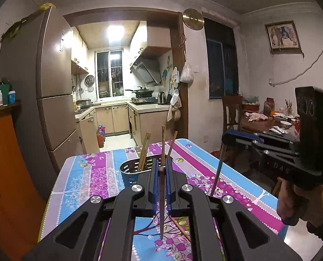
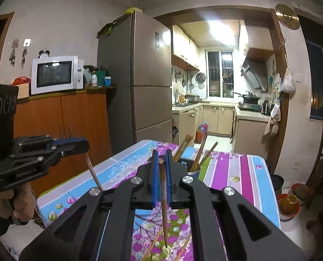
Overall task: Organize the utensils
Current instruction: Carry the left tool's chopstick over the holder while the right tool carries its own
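- Fridge (image 2: 137,71): tall, brownish, 3 doors, stands at approx 12 o'clock beyond the table, beside the kitchen doorway.
- Cabinet (image 2: 74,117): orange wood, left of fridge, approx 10 o'clock in right wrist view; white microwave (image 2: 55,75) on top, w/ small bottles beside it.
- Table (image 1: 91,174): covered w/ striped floral cloth, purple/blue/pink; all task items sit on or above it.
- Dining table (image 1: 261,124): dark wood, approx 2–3 o'clock in left wrist view, cluttered w/ bowls and a jar; wooden chair next to it.
- Right gripper (image 2: 161,163): blue-padded fingers (image 2: 155,174) closed together on one chopstick (image 2: 164,206); stick hangs tip-down, tip just over the cloth. Seen from the other side at 3 o'clock, person's hand under the handle.
- Left gripper (image 1: 161,169): fingers clamped on a dark chopstick (image 1: 161,206), top end pinched betw. the pads, lower tip pointing down at the cloth, approx 6 o'clock.
- Utensil holder (image 1: 131,171): blue plastic w/ perforated metal liner, upright mid-table, directly ahead of left gripper at 12 o'clock; partly hidden behind the fingers.
- Chopsticks in holder (image 1: 144,150): several brown sticks, leaning out at angles, tops above the rim.
- Loose chopsticks (image 2: 154,242): a couple lying flat on the cloth under the right gripper, approx 6 o'clock; exact count can't tell, frame hides part.
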